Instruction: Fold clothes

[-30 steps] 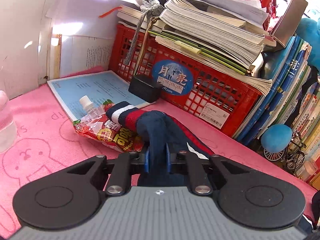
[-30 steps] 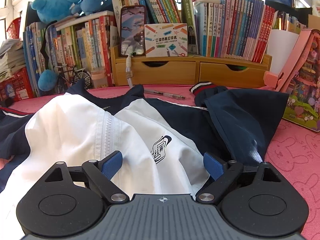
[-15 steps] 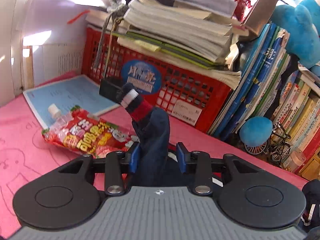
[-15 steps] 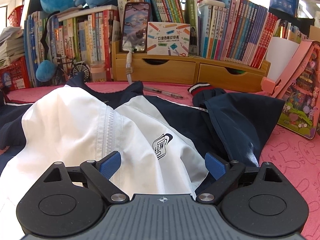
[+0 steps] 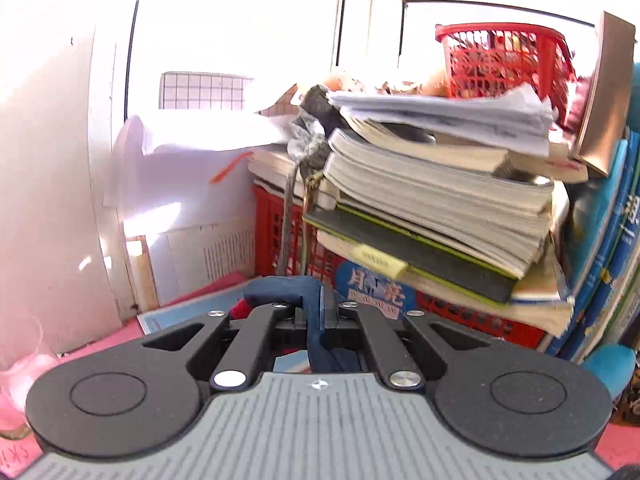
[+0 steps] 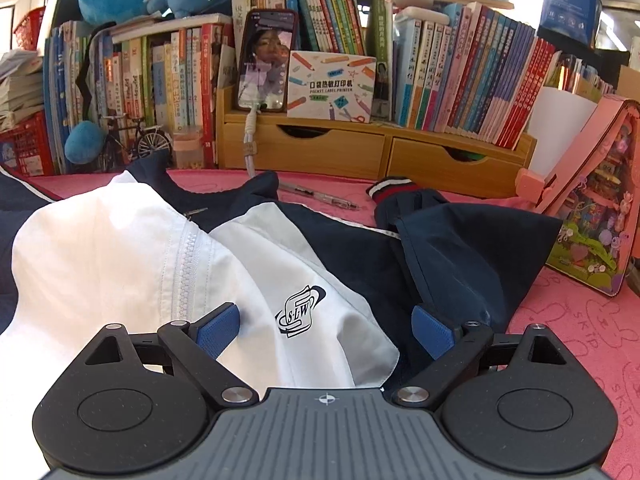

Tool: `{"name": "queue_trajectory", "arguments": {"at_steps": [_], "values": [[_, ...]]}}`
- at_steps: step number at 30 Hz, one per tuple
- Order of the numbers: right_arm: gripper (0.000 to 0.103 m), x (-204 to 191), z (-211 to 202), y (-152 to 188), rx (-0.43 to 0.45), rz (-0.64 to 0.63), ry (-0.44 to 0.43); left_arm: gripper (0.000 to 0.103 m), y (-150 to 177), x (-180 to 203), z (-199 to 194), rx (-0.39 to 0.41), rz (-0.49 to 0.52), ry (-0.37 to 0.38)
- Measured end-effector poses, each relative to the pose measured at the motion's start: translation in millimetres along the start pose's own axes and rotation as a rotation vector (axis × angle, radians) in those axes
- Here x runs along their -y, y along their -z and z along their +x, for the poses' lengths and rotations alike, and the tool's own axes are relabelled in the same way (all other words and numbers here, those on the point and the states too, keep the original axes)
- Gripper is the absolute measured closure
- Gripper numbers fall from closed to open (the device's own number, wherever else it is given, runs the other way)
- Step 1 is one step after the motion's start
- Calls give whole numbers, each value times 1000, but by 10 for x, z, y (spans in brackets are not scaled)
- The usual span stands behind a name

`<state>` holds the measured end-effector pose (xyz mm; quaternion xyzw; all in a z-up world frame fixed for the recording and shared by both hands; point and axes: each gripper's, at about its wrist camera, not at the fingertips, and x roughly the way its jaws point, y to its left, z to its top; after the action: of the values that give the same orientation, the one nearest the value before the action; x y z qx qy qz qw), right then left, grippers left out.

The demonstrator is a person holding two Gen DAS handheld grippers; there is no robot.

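Our left gripper [image 5: 316, 312] has just closed its jaws, and they now pinch a navy sleeve [image 5: 280, 286] of the jacket; the cloth bends over the fingertips, with a bit of red cuff showing at their left. Only this view shows that grip. Beyond the fingers we see a red crate [image 5: 276, 220] with a slanting stack of books [image 5: 440, 200] on top, a red basket [image 5: 504, 56] higher up, and a bright window behind. The gripper points only slightly downward, more at the crate than at the pink mat [image 5: 96, 344].

Our right gripper [image 6: 324, 330] stands wide, blue pads [image 6: 218, 326] far apart and touching nothing we can make out. It tilts down over the jacket [image 6: 340, 256], which lies spread on the pink mat: white panels with a zip and a printed logo just ahead of the fingers, navy cloth beyond, the other striped cuff [image 6: 394, 188] near a pen [image 6: 320, 196]. Behind stand a wooden shelf [image 6: 360, 148] of books, a phone [image 6: 266, 60], and a pink case [image 6: 592, 216] at the right.
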<state>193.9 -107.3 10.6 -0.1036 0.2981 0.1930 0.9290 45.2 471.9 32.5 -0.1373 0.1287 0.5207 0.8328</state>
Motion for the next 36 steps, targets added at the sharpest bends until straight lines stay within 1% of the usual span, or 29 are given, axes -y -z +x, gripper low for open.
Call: {"name": "queue_trajectory", "arguments": {"at_steps": [1, 3, 5, 7, 8, 10, 13, 15, 16, 17, 18, 19, 20, 21, 22, 23, 24, 25, 27, 29, 31, 33, 34, 36], "values": [[8, -9, 2, -43, 9, -2, 4, 100, -145, -42, 16, 30, -12, -22], [8, -34, 11, -134, 27, -10, 12, 100, -308, -89, 42, 74, 0, -64], [8, -76, 26, -217, 46, -23, 16, 100, -345, -146, 131, 76, 53, -114], [8, -119, 59, -260, 53, -35, 16, 100, -256, -195, 249, 32, 107, -146], [8, -141, 76, -282, 56, -41, 16, 100, -171, -217, 307, -3, 128, -171], [8, -181, 115, -302, 55, -51, 22, 99, 55, -290, 489, -112, 155, -224], [8, -205, 175, -281, 42, -75, 39, 97, 351, -416, 652, -239, 183, -267], [8, -170, 189, -263, 38, -84, 67, 94, 496, -387, 659, -254, 251, -274], [8, -119, 182, -252, 39, -77, 86, 89, 546, -352, 650, -261, 289, -272], [8, -50, 168, -244, 38, -58, 97, 80, 579, -314, 632, -267, 318, -264], [8, 21, 153, -234, 36, -38, 109, 76, 595, -289, 597, -270, 331, -256], [8, 107, 124, -217, 34, -11, 121, 69, 610, -264, 561, -273, 344, -249], [8, 190, 93, -199, 32, 16, 131, 66, 599, -229, 493, -279, 346, -229], [8, 260, 48, -176, 31, 38, 131, 57, 593, -189, 426, -286, 344, -196], [8, 333, -3, -137, 31, 59, 119, 42, 586, -163, 368, -298, 337, -136], [8, 406, -57, -95, 31, 79, 105, 23, 580, -138, 311, -310, 329, -75], [8, 474, -126, -33, 33, 95, 83, 14, 575, -114, 240, -327, 320, -20], [8, 511, -182, 23, 30, 100, 70, 9, 571, -90, 169, -343, 312, 35], [8, 551, -287, 130, 25, 95, 56, 9, 563, -42, 25, -375, 294, 144], [8, 562, -386, 230, 20, 80, 53, 9, 551, 4, -112, -394, 295, 169], [8, 555, -488, 321, 21, 79, 39, 9, 547, 16, -279, -381, 307, 180], [8, 560, -597, 409, 25, 90, 7, 9, 553, 22, -491, -350, 333, 187], [8, 560, -643, 450, 24, 93, -13, 8, 565, 14, -620, -342, 338, 204], [8, 548, -750, 550, 23, 88, -51, 8, 602, -8, -856, -349, 321, 263]]}}
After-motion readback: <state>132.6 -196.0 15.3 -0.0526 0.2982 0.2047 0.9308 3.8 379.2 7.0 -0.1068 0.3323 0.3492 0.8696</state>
